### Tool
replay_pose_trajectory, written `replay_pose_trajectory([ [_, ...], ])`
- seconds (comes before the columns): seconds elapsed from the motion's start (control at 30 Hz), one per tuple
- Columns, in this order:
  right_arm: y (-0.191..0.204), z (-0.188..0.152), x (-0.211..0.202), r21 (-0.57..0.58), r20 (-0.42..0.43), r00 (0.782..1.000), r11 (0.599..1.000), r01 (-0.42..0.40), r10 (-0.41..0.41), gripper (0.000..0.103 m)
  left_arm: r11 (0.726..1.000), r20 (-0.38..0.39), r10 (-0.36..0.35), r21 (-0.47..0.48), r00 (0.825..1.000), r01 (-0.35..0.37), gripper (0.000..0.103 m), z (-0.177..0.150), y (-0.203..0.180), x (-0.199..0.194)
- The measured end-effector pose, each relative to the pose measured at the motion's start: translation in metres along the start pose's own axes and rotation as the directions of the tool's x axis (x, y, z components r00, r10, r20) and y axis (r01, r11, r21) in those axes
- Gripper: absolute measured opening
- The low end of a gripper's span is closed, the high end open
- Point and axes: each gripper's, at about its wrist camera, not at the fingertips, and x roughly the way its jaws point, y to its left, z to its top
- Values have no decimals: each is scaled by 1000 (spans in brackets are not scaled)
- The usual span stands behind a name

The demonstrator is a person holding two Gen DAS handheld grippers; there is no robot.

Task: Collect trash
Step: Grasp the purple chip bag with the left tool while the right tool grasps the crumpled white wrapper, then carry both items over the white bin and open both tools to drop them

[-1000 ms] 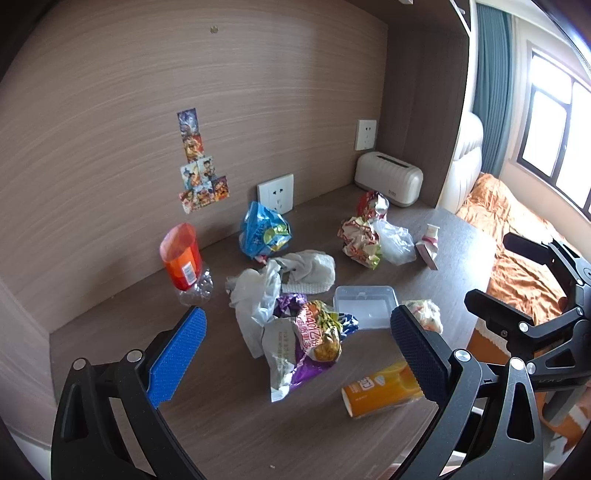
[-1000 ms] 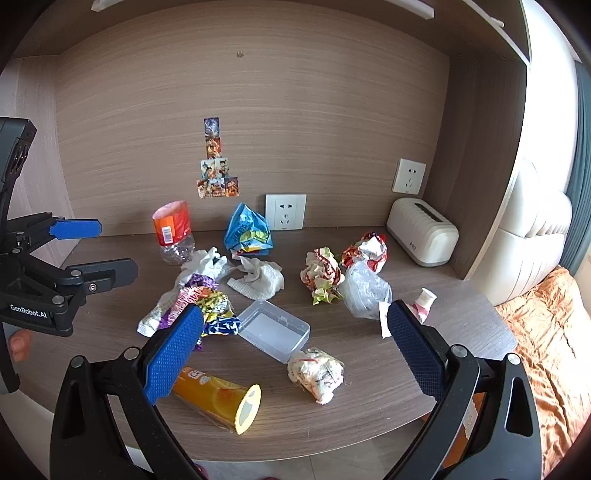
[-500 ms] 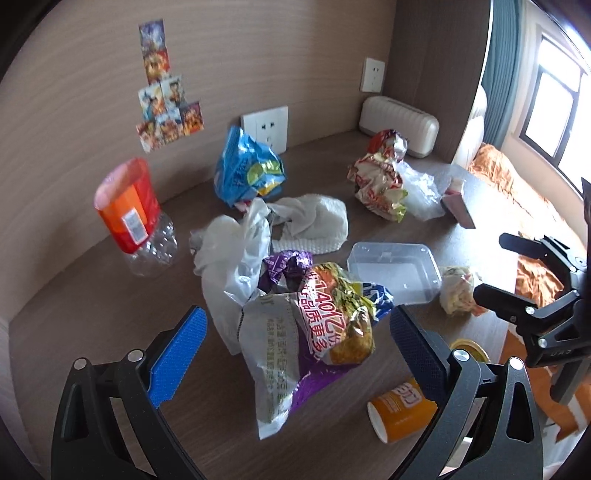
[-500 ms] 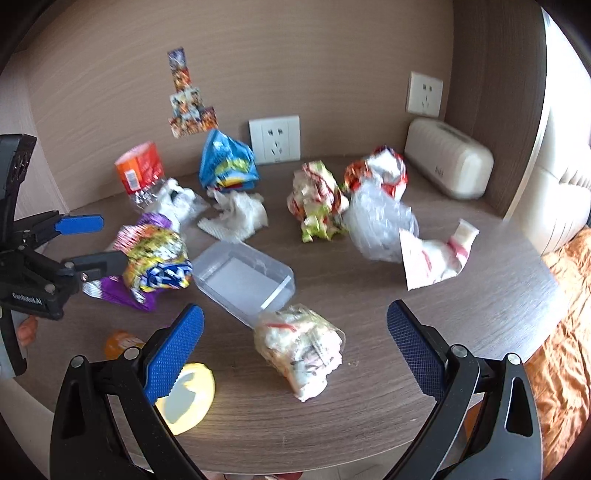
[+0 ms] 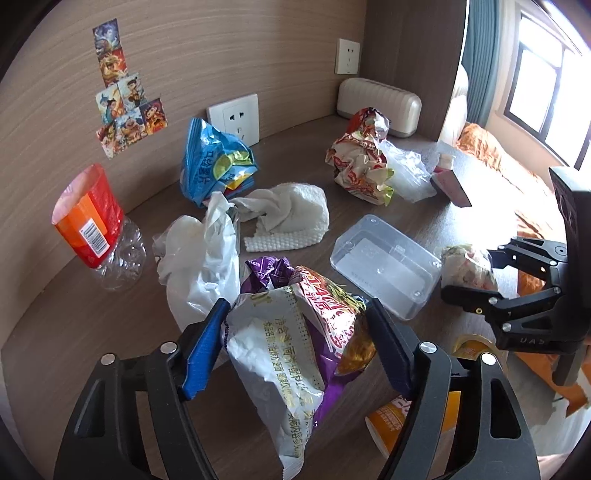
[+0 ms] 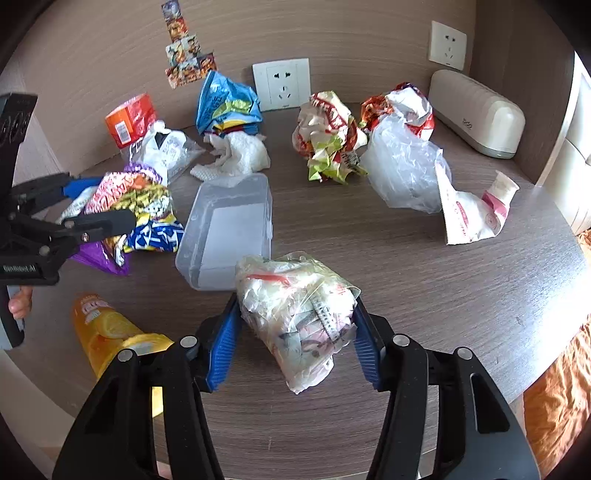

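Wood-grain tabletop strewn with wrappers beneath socketed wall panel; left tool closing around snack packets; right tool closing around plastic-wrapped bundle.

Blue snack bag, orange cup, wood-grain desk.

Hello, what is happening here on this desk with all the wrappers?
A person is collecting trash from a desk with two handheld grippers. The left gripper is closing around a bundle of snack wrappers. The right gripper is closing around a crumpled plastic bag. Other trash lies around them.
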Motion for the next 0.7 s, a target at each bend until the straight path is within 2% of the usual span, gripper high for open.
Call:
replay_pose_trajectory([
  [0.17,7,11,-23,15,48,999,1000,7,-7,57,1000,22,-7,-12,1000,7,70,0,11,-17],
  [0.43,30,29,-61,33,140,989,999,34,-38,57,1000,120,5,-23,993,-2,70,5,29,-66],
  [0.6,42,32,-83,81,188,980,995,57,-72,57,999,182,-31,27,983,27,70,9,27,-94],
  [0.7,48,24,-100,134,198,971,985,109,-135,57,994,208,-87,81,974,72,70,14,14,-104],
])
